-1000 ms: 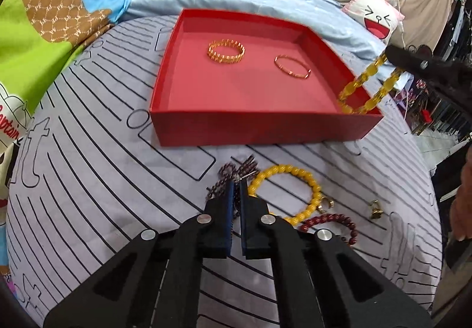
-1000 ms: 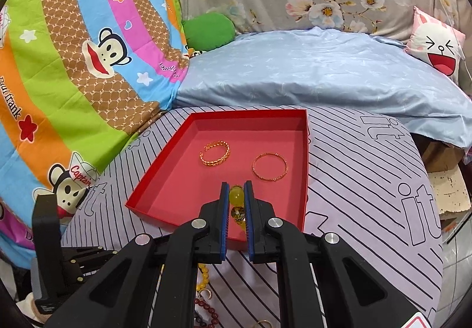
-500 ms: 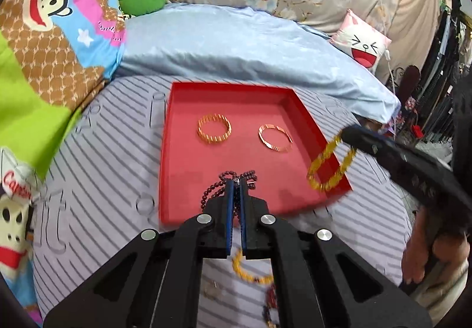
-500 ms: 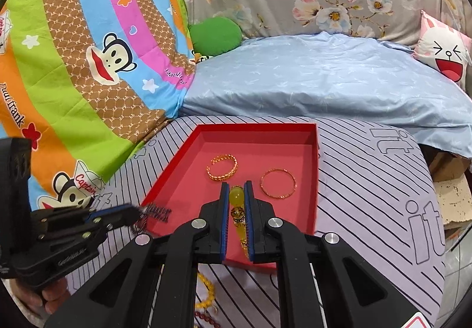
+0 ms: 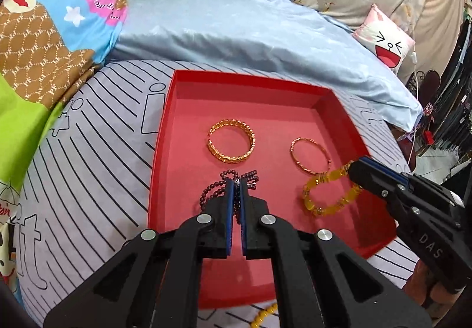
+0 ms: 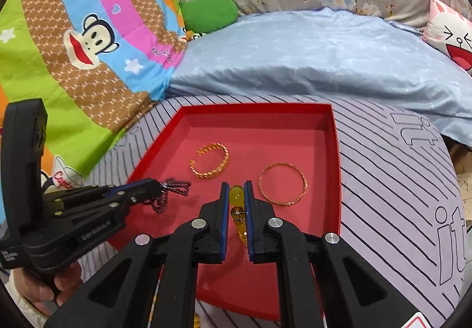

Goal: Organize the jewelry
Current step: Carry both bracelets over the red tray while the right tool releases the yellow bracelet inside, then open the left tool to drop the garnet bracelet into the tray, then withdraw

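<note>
A red tray (image 5: 165,121) (image 6: 334,151) lies on the striped cushion. Inside it rest a wide gold bangle (image 5: 230,144) (image 6: 210,164) and a thin gold bangle (image 5: 309,155) (image 6: 282,187). My left gripper (image 5: 236,184) (image 6: 157,185) is shut on a dark beaded bracelet (image 5: 227,177) (image 6: 171,189), which hangs over the tray's near left part. My right gripper (image 6: 236,185) (image 5: 352,167) is shut on a yellow amber bracelet (image 6: 236,195) (image 5: 327,198), which dangles low over the tray's near right part, beside the thin bangle.
A yellow bead string (image 5: 262,314) lies on the striped cushion (image 5: 88,180) in front of the tray. A pale blue pillow (image 5: 250,42) sits behind the tray, a cartoon quilt (image 6: 73,33) to the left. A person's hand (image 6: 62,280) holds the left gripper.
The left gripper lifted the dark beaded bracelet off the cushion and carried it over the tray. The right gripper moved lower over the tray with the yellow bracelet.
</note>
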